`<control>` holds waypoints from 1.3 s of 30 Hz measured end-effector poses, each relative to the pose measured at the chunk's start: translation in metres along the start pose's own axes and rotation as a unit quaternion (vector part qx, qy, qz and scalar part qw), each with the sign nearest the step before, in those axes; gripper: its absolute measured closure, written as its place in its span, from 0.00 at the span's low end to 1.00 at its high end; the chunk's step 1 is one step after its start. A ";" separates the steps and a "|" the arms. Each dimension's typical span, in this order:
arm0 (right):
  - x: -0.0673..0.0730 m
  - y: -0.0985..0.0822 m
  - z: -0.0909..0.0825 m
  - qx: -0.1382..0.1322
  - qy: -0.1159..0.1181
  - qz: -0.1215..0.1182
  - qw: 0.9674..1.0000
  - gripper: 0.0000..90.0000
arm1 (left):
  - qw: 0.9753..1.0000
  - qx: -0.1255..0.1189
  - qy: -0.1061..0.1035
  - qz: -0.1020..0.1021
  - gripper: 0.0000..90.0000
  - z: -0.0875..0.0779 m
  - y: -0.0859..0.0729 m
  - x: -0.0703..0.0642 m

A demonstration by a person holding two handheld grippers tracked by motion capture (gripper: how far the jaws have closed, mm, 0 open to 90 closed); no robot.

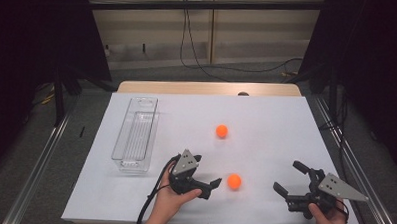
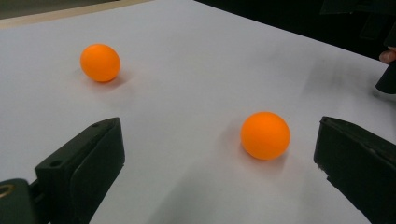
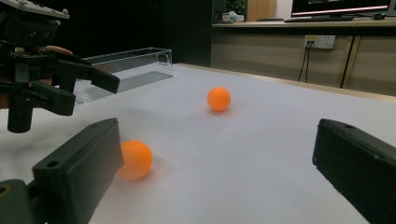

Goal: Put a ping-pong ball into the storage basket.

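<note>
1. In the high view, the left gripper (image 1: pixel 210 184) is sitting low on the white paper-covered table (image 1: pixel 266 119) with its jaws apart, aimed at the near small orange plastic ball (image 1: pixel 234 181) lying just beside its tips; the step in hand looks like the approach for a pick. The right gripper (image 1: pixel 289 177) is resting well apart from that ball, jaws spread and holding nothing. A second orange ball (image 1: pixel 222 131) is lying farther up the sheet, and a clear rectangular plastic bin (image 1: pixel 135 135) is standing at the left, probably the drop place
2. In the left gripper view, the near ball (image 2: pixel 265 135) is sitting between the two open black jaws, closer to the right-hand one and a little ahead of them; the next move is probably calling for a short push forward, a slight centring, then a gentle squeeze so the round ball is not rolling away
3. In the right gripper view, the bin (image 3: pixel 128 70) is standing behind the left gripper (image 3: pixel 84 86), and a wooden counter with wall sockets (image 3: pixel 320 42) is running along the back of the room
</note>
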State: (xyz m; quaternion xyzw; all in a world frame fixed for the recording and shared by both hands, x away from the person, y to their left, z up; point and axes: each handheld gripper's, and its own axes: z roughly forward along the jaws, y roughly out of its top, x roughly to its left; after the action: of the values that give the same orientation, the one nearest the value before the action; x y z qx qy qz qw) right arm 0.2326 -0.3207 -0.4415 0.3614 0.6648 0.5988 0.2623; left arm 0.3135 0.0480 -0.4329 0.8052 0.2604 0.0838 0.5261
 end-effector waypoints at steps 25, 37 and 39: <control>0.000 0.000 0.000 0.000 0.000 -0.001 1.000 0.01 | 1.000 0.009 -0.006 0.001 0.02 0.011 0.002 -0.004; 0.000 0.000 0.000 0.000 0.002 -0.002 1.000 0.01 | 1.000 0.018 -0.008 0.005 0.02 0.015 0.002 -0.005; 0.000 0.000 0.000 0.000 0.002 -0.002 1.000 0.01 | 1.000 0.016 -0.009 0.002 0.02 0.016 0.002 -0.005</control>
State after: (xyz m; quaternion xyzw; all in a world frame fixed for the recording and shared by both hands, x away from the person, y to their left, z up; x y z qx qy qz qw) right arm 0.2329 -0.3208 -0.4415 0.3584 0.6661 0.5992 0.2623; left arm 0.3165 0.0318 -0.4371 0.8148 0.2555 0.0728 0.5153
